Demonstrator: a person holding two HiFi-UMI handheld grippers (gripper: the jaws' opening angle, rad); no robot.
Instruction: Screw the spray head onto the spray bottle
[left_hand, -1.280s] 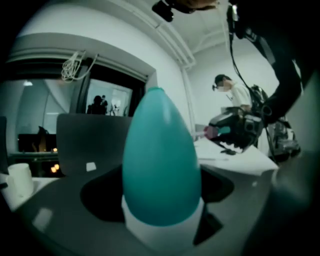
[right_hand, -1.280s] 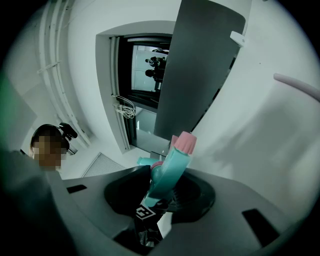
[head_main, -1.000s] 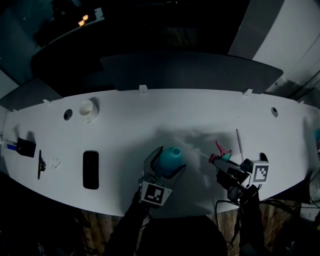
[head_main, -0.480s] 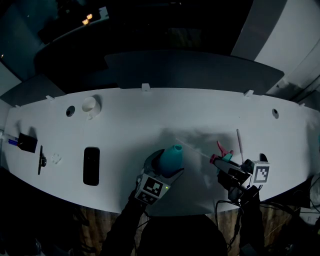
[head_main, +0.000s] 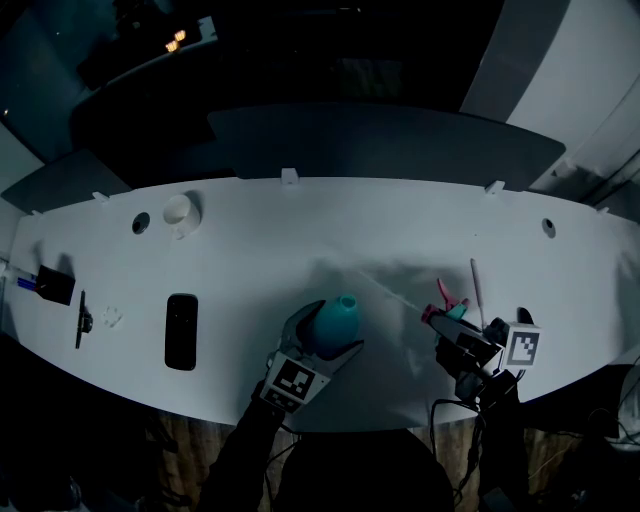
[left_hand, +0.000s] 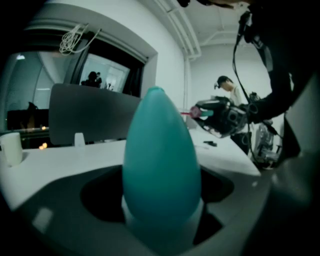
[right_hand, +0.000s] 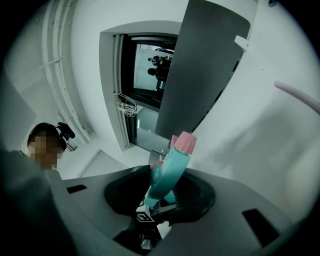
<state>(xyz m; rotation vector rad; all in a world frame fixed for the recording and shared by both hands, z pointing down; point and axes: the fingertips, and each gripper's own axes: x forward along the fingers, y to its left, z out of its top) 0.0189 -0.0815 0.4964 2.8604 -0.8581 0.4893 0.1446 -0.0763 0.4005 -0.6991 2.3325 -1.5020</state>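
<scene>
Left gripper (head_main: 328, 333) fingers (head_main: 299, 320) clamp our spray bottle (head_main: 337, 315), neck up, at the counter's (head_main: 300, 240) front edge; right gripper (head_main: 445, 322) clamps the spray head (head_main: 450, 306), well apart to its right.

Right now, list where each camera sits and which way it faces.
Head view: on the person's head, looking steeply down at the table; both forearms, left tongs holding the bottle, right tongs holding the spray head.
Left gripper view: on the left tongs, looking across the table past the bottle; right tongs beyond.
Right gripper view: on the right tongs, looking past the spray head; person's head at left.
Shared: head and left gripper views both show bottle and right tongs.
</scene>
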